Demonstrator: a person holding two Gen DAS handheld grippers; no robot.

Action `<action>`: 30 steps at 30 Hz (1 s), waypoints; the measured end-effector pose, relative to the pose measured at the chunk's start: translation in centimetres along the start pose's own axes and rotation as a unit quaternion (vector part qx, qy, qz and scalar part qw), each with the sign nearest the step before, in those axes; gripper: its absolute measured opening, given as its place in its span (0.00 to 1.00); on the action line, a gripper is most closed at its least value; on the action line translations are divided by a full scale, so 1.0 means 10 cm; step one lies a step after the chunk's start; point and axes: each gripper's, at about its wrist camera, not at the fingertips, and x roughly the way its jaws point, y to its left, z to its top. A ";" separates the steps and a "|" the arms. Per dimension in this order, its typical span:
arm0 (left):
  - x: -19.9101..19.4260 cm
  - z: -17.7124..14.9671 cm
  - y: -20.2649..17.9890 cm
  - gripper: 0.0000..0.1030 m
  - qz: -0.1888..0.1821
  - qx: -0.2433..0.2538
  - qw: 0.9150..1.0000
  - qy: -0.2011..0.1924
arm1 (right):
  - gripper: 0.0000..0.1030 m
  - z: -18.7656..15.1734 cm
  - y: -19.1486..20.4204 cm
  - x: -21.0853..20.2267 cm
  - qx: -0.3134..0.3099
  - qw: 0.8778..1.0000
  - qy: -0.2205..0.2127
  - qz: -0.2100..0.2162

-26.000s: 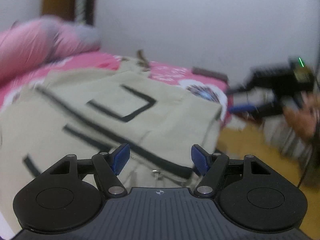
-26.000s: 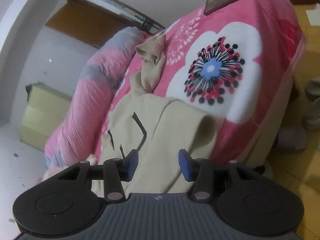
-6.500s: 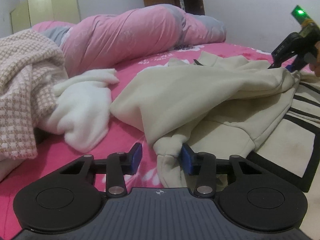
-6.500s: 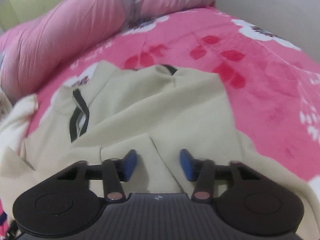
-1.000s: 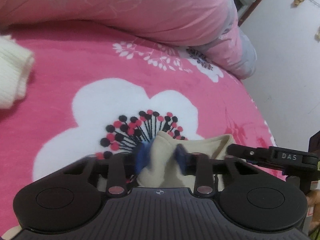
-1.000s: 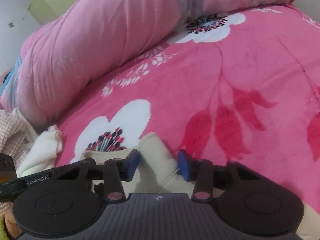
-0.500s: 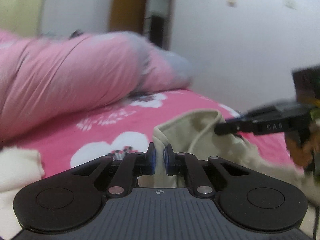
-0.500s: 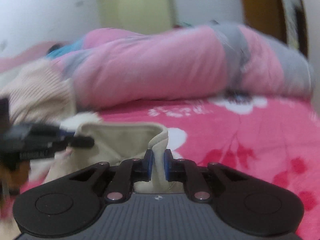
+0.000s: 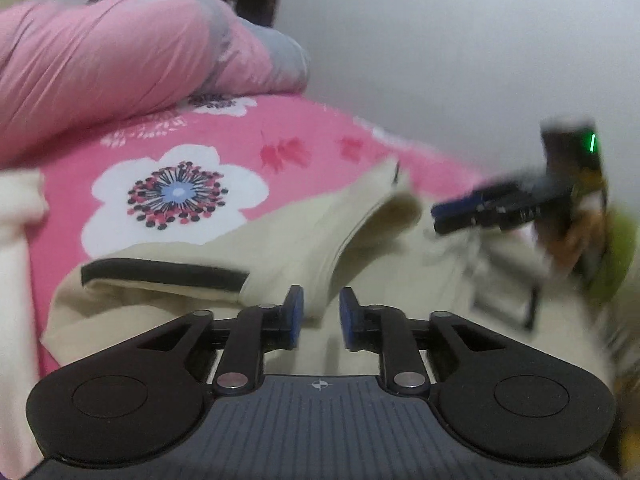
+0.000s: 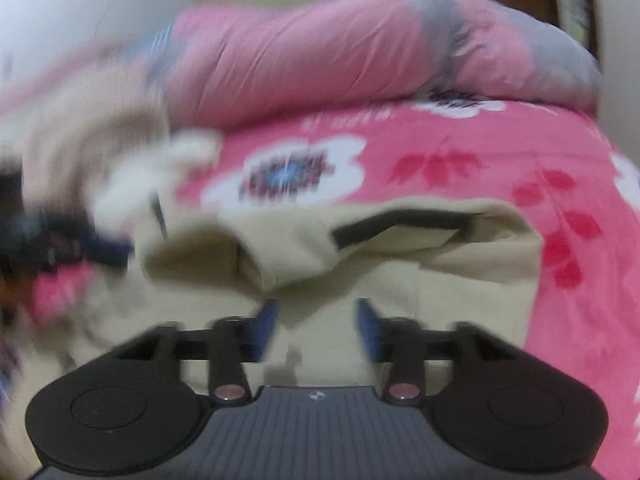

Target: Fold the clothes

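Beige hoodie [image 9: 360, 240] w/ black stripes lies on the pink floral bed [image 9: 120, 200], across the lower middle of both views. Its upper part is doubled over: in the right wrist view a loose roll of cloth w/ a black stripe sits mid-frame over the flat body below.

What changed: half a sec ago both tools were pinched tight on the raised cloth edge, held up off the bed. Now that edge is down on the garment and both are let go. Left hand-held gripper [image 9: 321, 318]: blue pads parted, narrow gap, nothing between them, cloth just ahead. Right hand-held gripper [image 10: 317, 326]: pads wide apart, also empty; in the left view it shows blurred at mid right, off the cloth, so prob. moving.

Meaning for the task, as a judgement: one fold-over looks laid, and the garment is shorter than when spread flat several secs back. The fold is puffy and uneven, not crisp; it may want smoothing or a further fold before it counts as neat. Can't tell from blur how the near hem lies.

Outward: white knit item [image 9: 16, 216] at left edge of the left view, pink-grey duvet roll [image 9: 120, 60] along the top, white wall upper right.
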 end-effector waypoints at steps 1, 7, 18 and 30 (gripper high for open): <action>-0.02 0.01 0.05 0.28 -0.006 -0.024 1.000 -0.005 | 0.59 0.03 -0.08 -0.02 0.036 0.999 -0.009 0.016; 0.29 0.08 0.44 0.29 -0.004 -0.204 0.979 0.031 | 0.64 0.16 -0.65 0.16 0.281 0.956 -0.016 0.079; 0.61 -0.05 0.73 0.33 -0.046 -0.359 0.930 0.061 | 0.56 0.17 -0.49 0.74 0.343 0.927 0.074 0.131; 0.61 0.13 0.63 0.04 0.020 -0.260 0.965 0.020 | 0.13 0.29 -0.29 0.83 0.243 0.967 0.062 0.042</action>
